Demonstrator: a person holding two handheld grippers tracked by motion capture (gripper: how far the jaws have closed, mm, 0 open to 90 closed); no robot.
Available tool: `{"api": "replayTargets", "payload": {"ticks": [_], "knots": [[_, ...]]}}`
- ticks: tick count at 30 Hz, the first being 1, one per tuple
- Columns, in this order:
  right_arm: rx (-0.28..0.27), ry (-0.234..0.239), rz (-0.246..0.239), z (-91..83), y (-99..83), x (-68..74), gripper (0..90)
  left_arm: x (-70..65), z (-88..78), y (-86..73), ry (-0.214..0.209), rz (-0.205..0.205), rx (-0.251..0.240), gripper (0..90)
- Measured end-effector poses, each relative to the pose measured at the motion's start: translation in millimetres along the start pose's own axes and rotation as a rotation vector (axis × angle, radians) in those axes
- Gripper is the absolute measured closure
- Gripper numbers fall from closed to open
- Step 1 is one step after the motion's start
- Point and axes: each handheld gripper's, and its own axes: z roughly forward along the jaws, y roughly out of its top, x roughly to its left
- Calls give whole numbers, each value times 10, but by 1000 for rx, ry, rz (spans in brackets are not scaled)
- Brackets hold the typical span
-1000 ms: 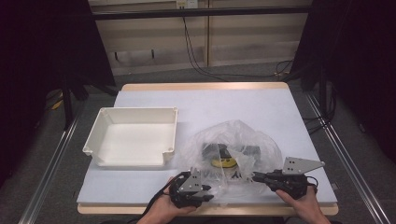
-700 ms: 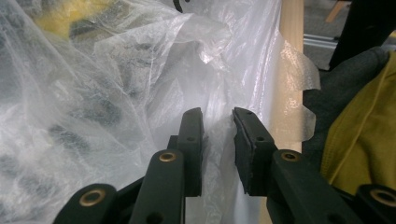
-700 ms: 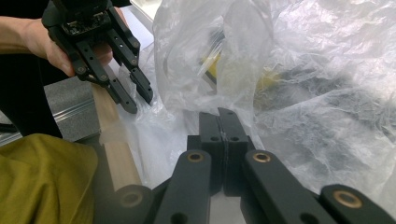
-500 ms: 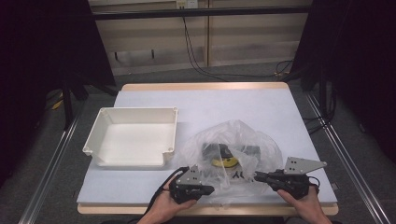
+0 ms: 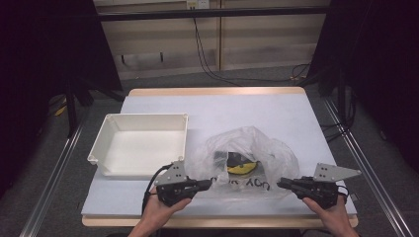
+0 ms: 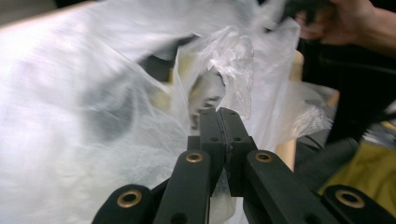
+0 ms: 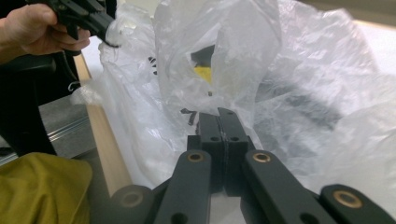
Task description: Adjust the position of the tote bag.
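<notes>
Pale blue tabletop (image 5: pixel 296 123) carries the crumpled clear plastic bag (image 5: pixel 247 160) near its front edge. My left gripper (image 5: pixel 206 184) has just closed, pinching the bag's left edge; my right gripper (image 5: pixel 282 183) is clamped on its right edge. White plastic tray (image 5: pixel 138 123) sits just left.

My high camera looks down the table (image 5: pixel 296 123); both gripper cameras sit close, facing inward, sharing the plastic bag (image 5: pixel 247 158).
</notes>
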Motion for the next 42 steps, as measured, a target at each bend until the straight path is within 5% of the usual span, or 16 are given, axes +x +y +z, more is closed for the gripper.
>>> {"api": "replayTargets", "payload": {"ticks": [17,26,36,42], "knots": [[-35,-119,-34,-297,211,-148,900,241,-362,310,125,24,-75,899],[-13,-168,-60,-359,375,-274,900,328,-428,507,191,56,-33,900],[6,-220,-27,-330,520,-445,900,479,-315,593,203,44,18,900],[58,-251,-31,-291,506,-492,900,450,-243,568,218,68,76,900]]}}
